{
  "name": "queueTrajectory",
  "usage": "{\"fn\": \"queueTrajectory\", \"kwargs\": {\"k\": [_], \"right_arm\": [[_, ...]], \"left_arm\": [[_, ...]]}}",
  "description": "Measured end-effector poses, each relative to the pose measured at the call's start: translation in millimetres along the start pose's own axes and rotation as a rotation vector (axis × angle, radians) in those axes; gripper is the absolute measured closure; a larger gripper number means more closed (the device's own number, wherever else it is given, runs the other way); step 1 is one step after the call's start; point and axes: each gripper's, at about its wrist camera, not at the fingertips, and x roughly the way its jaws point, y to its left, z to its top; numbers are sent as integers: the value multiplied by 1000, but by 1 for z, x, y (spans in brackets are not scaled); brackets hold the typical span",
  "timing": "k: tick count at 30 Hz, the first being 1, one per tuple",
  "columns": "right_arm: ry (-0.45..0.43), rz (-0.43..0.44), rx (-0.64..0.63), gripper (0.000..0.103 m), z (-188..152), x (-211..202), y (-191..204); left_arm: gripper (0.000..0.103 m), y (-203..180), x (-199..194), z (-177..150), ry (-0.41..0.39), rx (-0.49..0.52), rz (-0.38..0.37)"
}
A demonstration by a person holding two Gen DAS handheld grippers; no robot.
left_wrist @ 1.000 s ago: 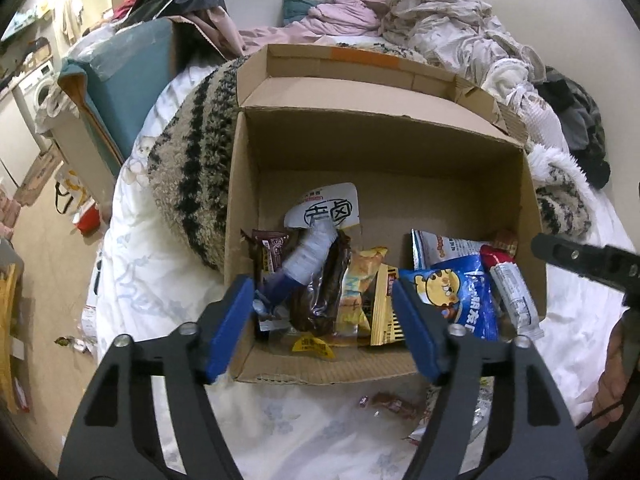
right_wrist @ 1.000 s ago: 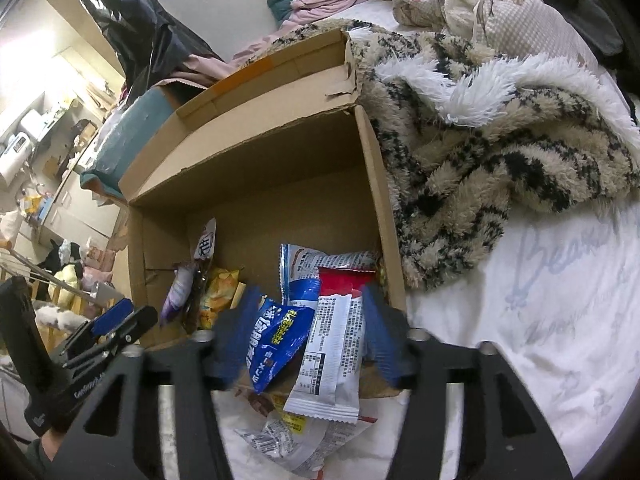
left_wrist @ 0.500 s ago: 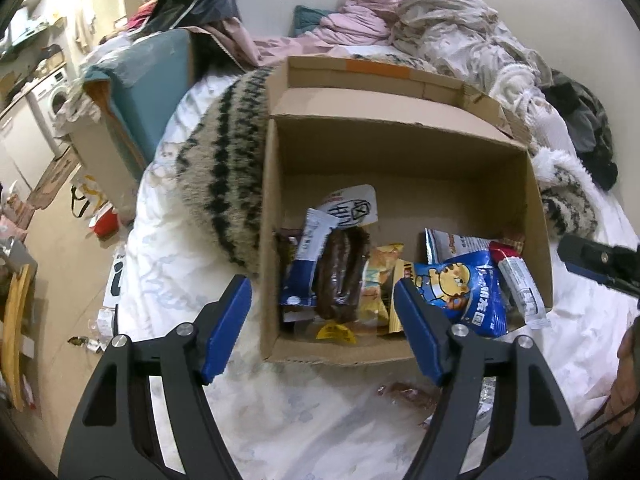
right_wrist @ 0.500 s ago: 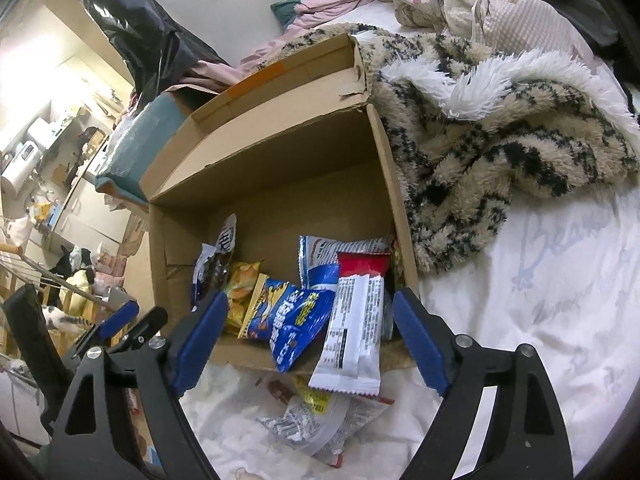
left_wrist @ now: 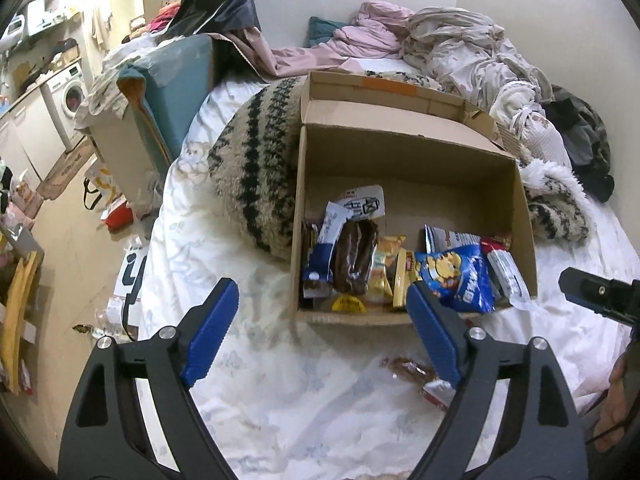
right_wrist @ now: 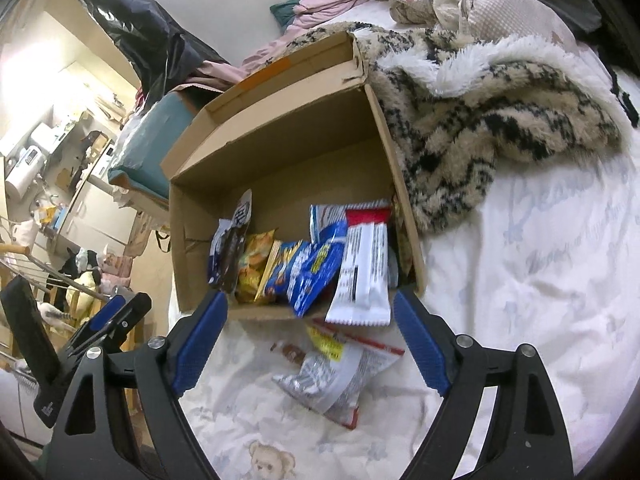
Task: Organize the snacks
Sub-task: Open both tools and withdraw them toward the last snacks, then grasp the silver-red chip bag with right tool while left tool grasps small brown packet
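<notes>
An open cardboard box (left_wrist: 420,184) (right_wrist: 288,148) lies on the bed with several snack packs along its front wall: a brown pack (left_wrist: 356,256), a yellow pack (left_wrist: 384,268), a blue bag (left_wrist: 460,276) (right_wrist: 312,272) and a white-and-red bar (right_wrist: 366,268) hanging over the rim. A silver packet (right_wrist: 332,376) and a small brown candy (left_wrist: 412,368) lie on the sheet in front of the box. My left gripper (left_wrist: 320,328) is open and empty, just short of the box front. My right gripper (right_wrist: 310,332) is open and empty above the silver packet.
A fuzzy beige-and-black blanket (left_wrist: 252,164) (right_wrist: 480,120) wraps around the box's left and right sides. Piled clothes (left_wrist: 460,48) lie behind it. The bed's left edge drops to a cluttered floor (left_wrist: 80,240). The white sheet (right_wrist: 540,280) stretches right of the box.
Both grippers have pulled back from the box and the right one has opened wider. The blue-and-white pack my left gripper was around now stands in the box. The left view has swung right.
</notes>
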Motion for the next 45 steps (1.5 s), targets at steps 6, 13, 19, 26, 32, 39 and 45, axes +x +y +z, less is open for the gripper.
{"fn": "queueTrajectory", "kwargs": {"k": [6, 13, 19, 26, 32, 39, 45], "right_arm": [[33, 22, 48, 15, -22, -7, -4], [113, 102, 196, 14, -36, 4, -24], [171, 46, 244, 4, -44, 29, -30], [348, -23, 277, 4, -55, 97, -35], [419, -90, 284, 4, -66, 137, -35], [426, -94, 83, 43, -70, 141, -2], [543, 59, -88, 46, -95, 152, 40]], "left_arm": [[19, 4, -15, -18, 30, -17, 2], [19, 8, -18, -43, 116, -75, -5], [19, 9, -14, -51, 152, -115, -23], [19, 12, -5, -50, 179, -117, -12], [19, 27, -1, -54, 206, -170, 3], [19, 26, 5, -51, 218, -191, -6], [19, 28, 3, -49, 208, -191, 5]]}}
